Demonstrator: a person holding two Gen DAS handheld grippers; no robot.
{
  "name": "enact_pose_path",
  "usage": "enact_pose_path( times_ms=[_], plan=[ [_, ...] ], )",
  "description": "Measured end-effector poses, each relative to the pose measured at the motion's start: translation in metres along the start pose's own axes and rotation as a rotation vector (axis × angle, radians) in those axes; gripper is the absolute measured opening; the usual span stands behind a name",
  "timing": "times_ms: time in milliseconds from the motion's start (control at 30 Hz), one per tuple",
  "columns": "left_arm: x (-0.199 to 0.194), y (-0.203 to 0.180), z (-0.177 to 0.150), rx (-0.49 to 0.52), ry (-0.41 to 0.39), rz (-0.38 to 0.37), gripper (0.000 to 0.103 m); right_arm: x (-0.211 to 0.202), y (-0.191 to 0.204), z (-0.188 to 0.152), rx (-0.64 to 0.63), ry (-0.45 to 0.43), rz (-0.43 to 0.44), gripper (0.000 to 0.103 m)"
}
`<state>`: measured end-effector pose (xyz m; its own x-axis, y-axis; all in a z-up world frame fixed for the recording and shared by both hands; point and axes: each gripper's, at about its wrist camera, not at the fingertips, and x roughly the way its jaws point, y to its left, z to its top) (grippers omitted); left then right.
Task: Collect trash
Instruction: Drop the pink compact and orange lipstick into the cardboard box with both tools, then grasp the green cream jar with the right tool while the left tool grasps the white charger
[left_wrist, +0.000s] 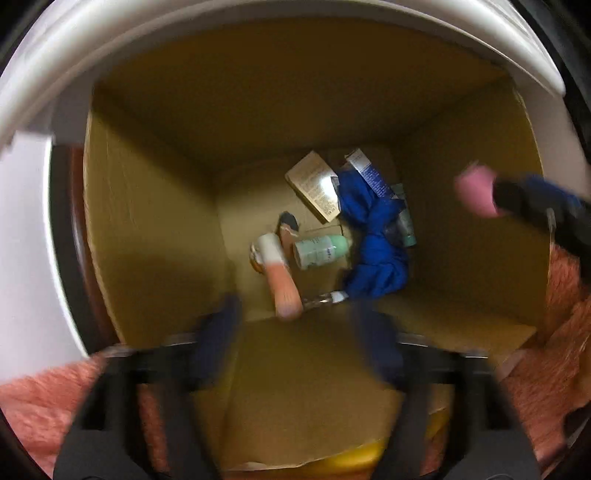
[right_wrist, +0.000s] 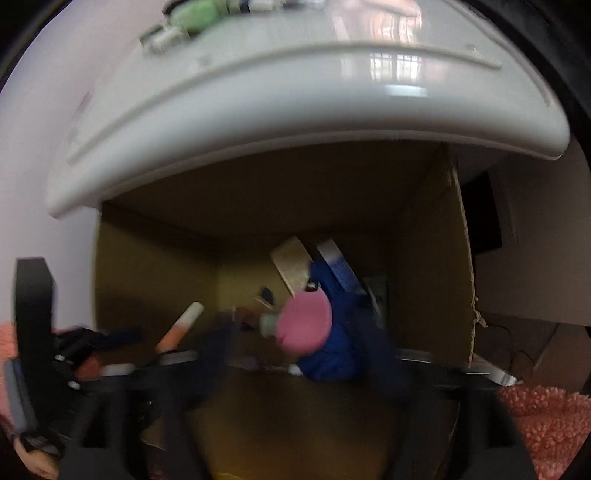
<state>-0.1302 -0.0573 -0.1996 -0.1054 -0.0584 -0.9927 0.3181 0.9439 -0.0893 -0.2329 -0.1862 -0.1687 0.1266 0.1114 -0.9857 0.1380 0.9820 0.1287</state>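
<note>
Trash lies at the bottom of a cardboard box (left_wrist: 155, 229), centre frame: a peach tube (left_wrist: 282, 280), a green-capped bottle (left_wrist: 321, 251), blue cloth (left_wrist: 376, 240) and a printed carton (left_wrist: 314, 188). A pink piece (right_wrist: 304, 321) hangs mid-air over the box in the right wrist view, seemingly just dropped. The left gripper (left_wrist: 295, 354) and right gripper (right_wrist: 306, 347) both stand spread and empty above it. More items sit on the white counter (right_wrist: 258, 122) at upper frame, so collecting looks unfinished. Blur leaves no label legible.
</note>
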Motion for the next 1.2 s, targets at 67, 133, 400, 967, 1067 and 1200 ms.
enact_pose_path(
  times_ms=[67, 133, 400, 967, 1067, 1200],
  plan=[
    [0.001, -0.001, 0.002, 0.01, -0.008, 0.021, 0.075, 0.004, 0.002, -0.002, -0.017, -0.001, -0.048, 0.079],
    [0.001, -0.004, -0.002, 0.02, -0.011, 0.033, 0.076, 0.006, 0.001, -0.002, -0.007, 0.005, -0.048, 0.079],
    [-0.006, -0.005, -0.006, 0.008, -0.042, 0.037, 0.076, 0.009, -0.007, -0.005, 0.02, 0.008, -0.051, 0.079],
    [-0.13, 0.03, 0.028, -0.116, -0.396, -0.029, 0.076, -0.085, 0.008, 0.031, -0.017, -0.279, 0.166, 0.079],
    [-0.162, 0.05, 0.059, -0.179, -0.486, 0.016, 0.076, -0.11, 0.031, 0.06, -0.118, -0.356, 0.187, 0.081],
    [-0.188, 0.076, 0.098, -0.253, -0.572, 0.103, 0.076, -0.121, 0.068, 0.116, -0.252, -0.405, 0.222, 0.08]
  ],
)
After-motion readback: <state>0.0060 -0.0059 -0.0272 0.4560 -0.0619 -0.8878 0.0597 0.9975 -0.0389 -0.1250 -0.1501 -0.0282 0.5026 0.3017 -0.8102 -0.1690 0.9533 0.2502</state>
